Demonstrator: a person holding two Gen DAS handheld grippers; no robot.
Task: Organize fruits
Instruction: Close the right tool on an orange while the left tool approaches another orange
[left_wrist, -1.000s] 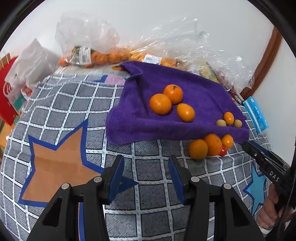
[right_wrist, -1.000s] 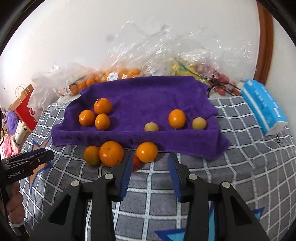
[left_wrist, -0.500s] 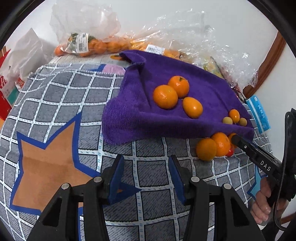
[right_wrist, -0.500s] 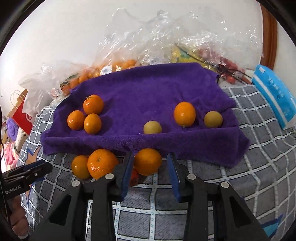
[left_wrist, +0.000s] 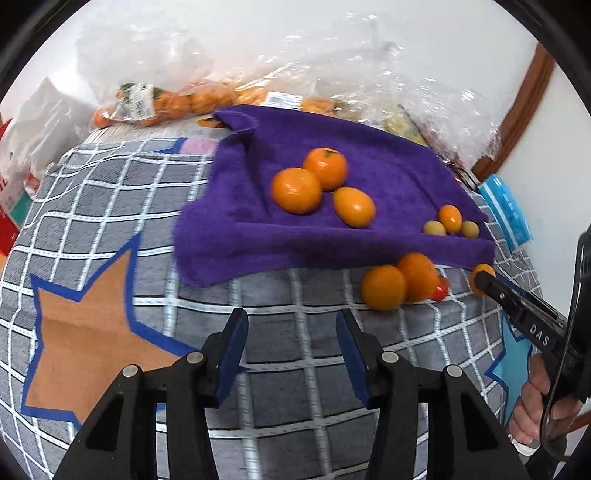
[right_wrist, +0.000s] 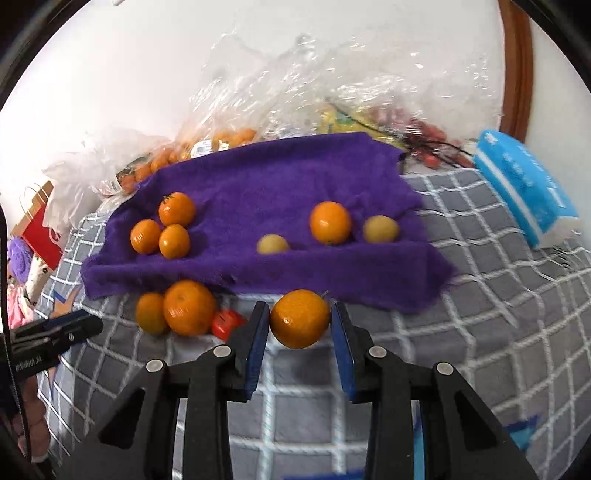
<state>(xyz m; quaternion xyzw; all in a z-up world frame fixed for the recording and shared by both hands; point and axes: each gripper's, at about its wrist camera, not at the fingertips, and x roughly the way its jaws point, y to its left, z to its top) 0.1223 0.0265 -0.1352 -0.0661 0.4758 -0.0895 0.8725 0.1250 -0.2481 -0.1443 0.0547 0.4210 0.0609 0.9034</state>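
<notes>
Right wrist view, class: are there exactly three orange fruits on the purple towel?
No: four orange fruits lie on the purple towel, a cluster of three at its left and a single one further right.

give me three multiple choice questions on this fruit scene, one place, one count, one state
1. Where does the red tomato lie? A on the purple towel; B on the grey checked cloth; C in a bowl.
2. How many fruits lie on the purple towel? A three; B nine; C six.
3. What is between the right tongs? A an orange; B nothing; C the tomato.
Key: 1 B, it sits on the cloth beside two oranges, off the towel. 2 C, three at the left, three at the right. 3 A, the tongs have just been closing and their pads touch the orange.
</notes>
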